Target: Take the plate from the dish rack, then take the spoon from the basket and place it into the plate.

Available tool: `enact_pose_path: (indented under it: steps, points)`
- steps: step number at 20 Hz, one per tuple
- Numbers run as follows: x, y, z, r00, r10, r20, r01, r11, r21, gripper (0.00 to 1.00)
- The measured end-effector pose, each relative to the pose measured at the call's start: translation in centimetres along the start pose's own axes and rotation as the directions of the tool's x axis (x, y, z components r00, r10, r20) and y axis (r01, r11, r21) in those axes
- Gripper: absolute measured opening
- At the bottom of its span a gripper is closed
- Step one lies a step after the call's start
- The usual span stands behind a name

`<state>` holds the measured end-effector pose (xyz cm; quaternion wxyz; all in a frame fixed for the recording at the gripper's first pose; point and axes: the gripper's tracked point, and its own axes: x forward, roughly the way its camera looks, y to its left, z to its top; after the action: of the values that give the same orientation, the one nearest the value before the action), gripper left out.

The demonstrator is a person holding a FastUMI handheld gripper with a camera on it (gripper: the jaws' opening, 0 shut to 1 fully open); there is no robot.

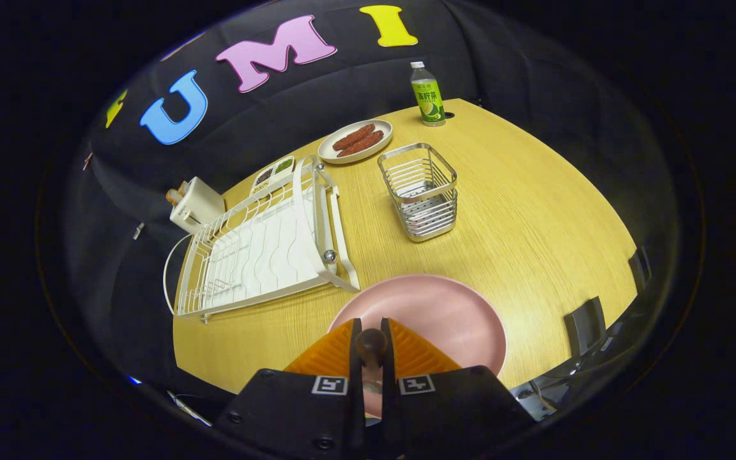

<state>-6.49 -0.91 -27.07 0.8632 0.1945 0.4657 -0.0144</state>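
Jaws of the gripper (371,342) are clamped on a dark spoon (371,345) handle, held over the pink plate (444,316) on the near bench (534,211). Dish rack (259,249) lies left; wire basket (420,190) stands farther back.

Two plates: one pink plate (432,316) at lower centre, one white plate (355,141) holding two sausages (358,140) at upper centre. One dish rack (266,243), one wire basket (419,190), one bottle (427,94), one toaster (195,204).
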Motion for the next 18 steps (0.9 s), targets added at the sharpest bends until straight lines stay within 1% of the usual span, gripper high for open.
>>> enact_pose_path:
  steps: [3, 4, 5, 8, 9, 10, 14, 16, 18]
  points:
    - [0.3, -0.4, 0.7, 1.0, -0.012, 0.01, 0.012, 1.0, 0.024, 0.17]
    - [0.3, -0.6, 0.7, 1.0, -0.02, 0.015, 0.02, 0.999, 0.025, 0.24]
    - [0.1, -0.6, 0.9, 0.999, -0.023, 0.022, 0.023, 0.999, 0.024, 0.27]
    - [-0.3, -0.7, 1.6, 0.998, -0.024, 0.062, 0.024, 1.0, 0.005, 0.76]
    - [-0.4, -1.0, 1.9, 0.996, -0.031, 0.083, 0.032, 0.999, -0.012, 0.87]
    - [-1.0, -1.0, 2.5, 0.994, -0.034, 0.108, 0.037, 0.999, -0.029, 1.0]
    - [-3.2, -0.8, 5.4, 0.972, -0.035, 0.232, 0.061, 0.992, -0.106, 0.99]
    - [-4.7, -0.1, 7.6, 0.951, -0.027, 0.309, 0.075, 0.987, -0.145, 0.99]
    - [-6.7, 1.2, 9.9, 0.922, 0.0, 0.386, 0.078, 0.979, -0.187, 0.99]
